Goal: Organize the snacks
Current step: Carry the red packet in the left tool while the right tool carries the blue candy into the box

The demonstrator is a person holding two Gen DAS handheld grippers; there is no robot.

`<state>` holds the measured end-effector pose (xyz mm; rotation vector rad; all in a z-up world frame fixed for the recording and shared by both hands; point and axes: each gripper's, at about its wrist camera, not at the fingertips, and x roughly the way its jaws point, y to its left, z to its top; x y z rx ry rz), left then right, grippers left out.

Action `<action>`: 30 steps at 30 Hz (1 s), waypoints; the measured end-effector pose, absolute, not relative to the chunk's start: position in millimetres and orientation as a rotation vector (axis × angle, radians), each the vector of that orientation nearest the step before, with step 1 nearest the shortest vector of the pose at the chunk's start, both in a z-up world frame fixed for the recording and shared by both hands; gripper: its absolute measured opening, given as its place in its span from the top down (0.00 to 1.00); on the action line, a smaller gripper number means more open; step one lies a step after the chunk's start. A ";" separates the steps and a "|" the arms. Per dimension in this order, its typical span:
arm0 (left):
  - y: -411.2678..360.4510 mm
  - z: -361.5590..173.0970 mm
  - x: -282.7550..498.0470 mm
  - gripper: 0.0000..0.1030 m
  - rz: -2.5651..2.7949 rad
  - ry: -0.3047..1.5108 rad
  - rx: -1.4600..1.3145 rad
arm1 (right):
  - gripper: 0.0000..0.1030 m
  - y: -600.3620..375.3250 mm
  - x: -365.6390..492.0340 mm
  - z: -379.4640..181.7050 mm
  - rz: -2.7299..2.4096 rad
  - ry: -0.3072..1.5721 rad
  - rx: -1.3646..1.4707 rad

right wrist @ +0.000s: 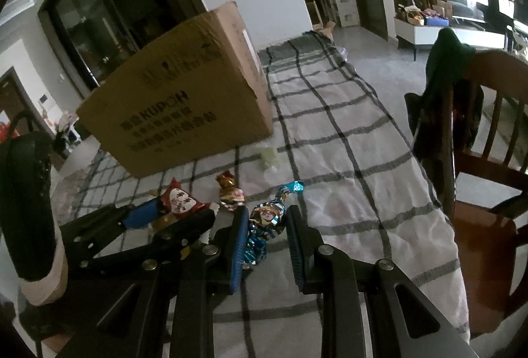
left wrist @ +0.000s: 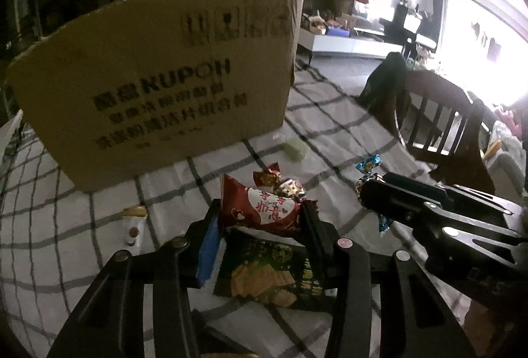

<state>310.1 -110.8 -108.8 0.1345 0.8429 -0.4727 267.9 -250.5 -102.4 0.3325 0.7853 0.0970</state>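
Left gripper (left wrist: pixel 260 219) pinches the red snack packet (left wrist: pixel 264 209) just clear of the checked cloth (left wrist: pixel 330 133) — ready for the cardboard box (left wrist: pixel 158 84) beyond. Right gripper (right wrist: pixel 267 219) clamps a blue foil candy (right wrist: pixel 267 214), near right — likely boxward too.

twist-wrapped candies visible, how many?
2. A blue candy sits in the right gripper; a red-gold candy lies on the cloth just beyond the red packet in the left gripper. More may be hidden behind the box.
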 end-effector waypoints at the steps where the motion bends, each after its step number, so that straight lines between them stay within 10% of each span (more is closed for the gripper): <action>1: -109.1 -105.2 308.8 0.56 -0.468 0.837 0.131 | 0.76 -249.5 267.2 -99.4 0.099 0.780 0.331; 30: -34.1 26.3 326.2 0.56 -0.275 0.604 -0.027 | 0.76 -203.8 298.2 34.5 0.235 0.461 0.240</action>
